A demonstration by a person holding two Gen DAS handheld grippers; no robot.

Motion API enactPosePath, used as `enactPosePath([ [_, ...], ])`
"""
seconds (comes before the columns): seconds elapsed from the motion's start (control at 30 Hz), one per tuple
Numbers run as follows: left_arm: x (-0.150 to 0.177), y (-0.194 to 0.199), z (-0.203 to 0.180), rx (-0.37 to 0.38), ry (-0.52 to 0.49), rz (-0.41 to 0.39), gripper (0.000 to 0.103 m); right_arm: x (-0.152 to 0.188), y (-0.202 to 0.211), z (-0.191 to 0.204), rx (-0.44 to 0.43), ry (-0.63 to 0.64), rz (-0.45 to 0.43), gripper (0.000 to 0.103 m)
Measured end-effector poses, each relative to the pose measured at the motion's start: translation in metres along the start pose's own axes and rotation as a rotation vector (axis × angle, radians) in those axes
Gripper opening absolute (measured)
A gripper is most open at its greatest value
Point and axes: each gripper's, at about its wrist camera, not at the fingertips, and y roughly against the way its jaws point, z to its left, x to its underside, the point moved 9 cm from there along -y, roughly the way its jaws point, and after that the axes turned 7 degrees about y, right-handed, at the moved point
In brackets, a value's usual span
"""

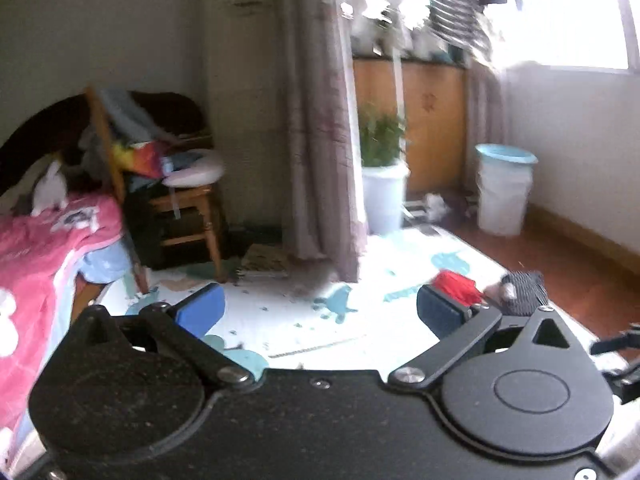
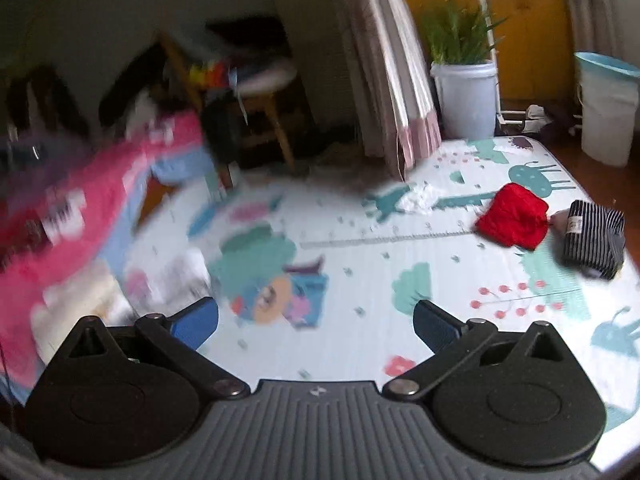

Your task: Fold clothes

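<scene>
A folded red garment (image 2: 512,221) lies on the patterned play mat (image 2: 360,272) at the right, and a folded dark striped garment (image 2: 594,238) lies just right of it. Both show again in the left wrist view, the red garment (image 1: 456,286) and the striped garment (image 1: 522,292), just past the right finger. My left gripper (image 1: 320,310) is open above the mat with nothing between its blue pads. My right gripper (image 2: 316,322) is open too, empty, well short of the two folded pieces.
A bed with a pink blanket (image 1: 36,248) fills the left. A wooden chair (image 1: 188,208) piled with clothes stands behind it, beside a curtain (image 1: 320,140). A potted plant (image 1: 382,168) and a white bin (image 1: 505,192) stand at the back. More clothes hang by the window (image 1: 452,0).
</scene>
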Motion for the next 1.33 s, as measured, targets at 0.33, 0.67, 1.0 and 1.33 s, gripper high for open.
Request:
enactPosePath([
  [0.33, 0.109, -0.052, -0.101, -0.054, 0.045, 0.312, 0.103, 0.013, 0.008, -0.022, 0.116, 0.078, 0.071, 0.103],
  [0.67, 0.179, -0.085, -0.138, -0.038, 0.05, 0.479, 0.103, 0.062, -0.012, -0.072, 0.209, 0.004, 0.24, 0.103],
  [1.0, 0.18, -0.081, -0.139, -0.075, 0.029, 0.438, 0.103, 0.081, -0.029, -0.069, 0.195, -0.046, 0.305, 0.103],
  [1.33, 0.183, -0.07, -0.119, -0.082, 0.069, 0.431, 0.103, 0.082, -0.04, -0.057, 0.219, -0.02, 0.309, 0.103],
])
